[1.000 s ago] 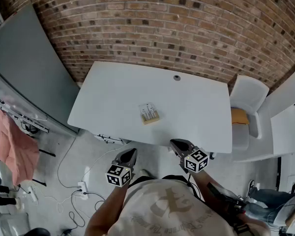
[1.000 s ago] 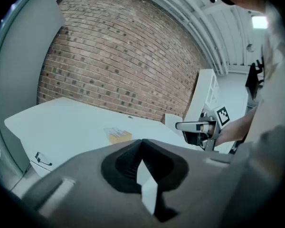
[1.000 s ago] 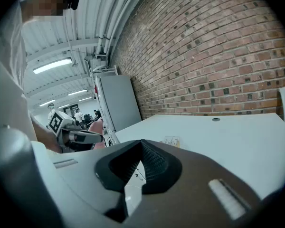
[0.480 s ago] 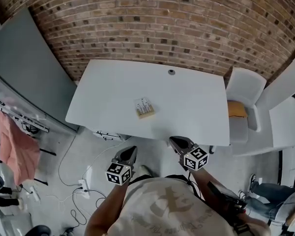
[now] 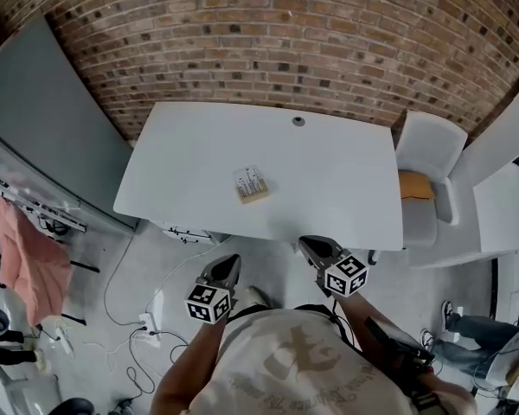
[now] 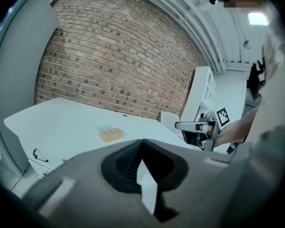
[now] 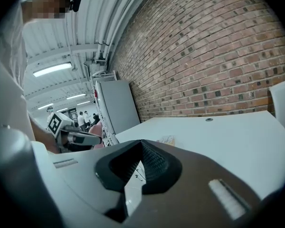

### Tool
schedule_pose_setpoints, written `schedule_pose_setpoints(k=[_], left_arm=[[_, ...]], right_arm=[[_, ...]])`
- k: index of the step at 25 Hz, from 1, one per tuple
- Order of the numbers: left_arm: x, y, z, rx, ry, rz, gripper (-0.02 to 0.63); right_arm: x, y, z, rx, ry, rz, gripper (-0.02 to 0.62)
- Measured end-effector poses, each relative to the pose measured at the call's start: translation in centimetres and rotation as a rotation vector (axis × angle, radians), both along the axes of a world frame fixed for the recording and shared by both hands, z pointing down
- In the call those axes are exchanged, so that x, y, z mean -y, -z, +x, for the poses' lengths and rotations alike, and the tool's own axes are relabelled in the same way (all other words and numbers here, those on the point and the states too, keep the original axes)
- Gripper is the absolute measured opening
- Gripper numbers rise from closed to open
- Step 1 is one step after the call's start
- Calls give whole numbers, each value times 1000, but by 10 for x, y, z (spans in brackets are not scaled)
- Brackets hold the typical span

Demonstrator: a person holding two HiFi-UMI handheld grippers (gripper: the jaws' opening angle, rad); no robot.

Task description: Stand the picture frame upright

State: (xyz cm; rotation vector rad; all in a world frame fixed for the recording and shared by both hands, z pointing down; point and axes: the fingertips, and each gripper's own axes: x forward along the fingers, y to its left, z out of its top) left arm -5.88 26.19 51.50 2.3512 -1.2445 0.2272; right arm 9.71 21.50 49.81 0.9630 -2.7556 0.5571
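Note:
A small wooden picture frame (image 5: pixel 252 183) lies flat near the middle of the white table (image 5: pixel 329 188); it also shows in the left gripper view (image 6: pixel 109 133) and faintly in the right gripper view (image 7: pixel 167 140). Both grippers hang off the table's near edge, short of the frame. My left gripper (image 5: pixel 227 267) is shut with nothing in it, below the table's front left part. My right gripper (image 5: pixel 313 251) is shut and empty too, just at the front edge, right of the frame.
A brick wall (image 5: pixel 268 50) runs behind the table. A grey panel (image 5: pixel 43 119) leans at the left. A white chair (image 5: pixel 428 180) with an orange cushion stands at the right. Cables and a power strip (image 5: pixel 147 327) lie on the floor by my left side.
The view has shifted a little, so the table and frame sit slightly higher and further left in the picture. Both grippers stay shut and keep their places relative to me.

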Motion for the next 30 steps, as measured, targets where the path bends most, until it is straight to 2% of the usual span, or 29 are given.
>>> schedule_pose_setpoints(k=[10,19,30], left_arm=[[8,-5,-7,0,-11,-13,3],[32,-9,-16,-5,-35,-15,3],[54,-10,-34,-4,-16,-26,3]], right_arm=[[11,-2,-1,21,-31,-15,6],[32,-3,-12,-3,-42,0,8],[67,-2,-17,0,-80,5,8]])
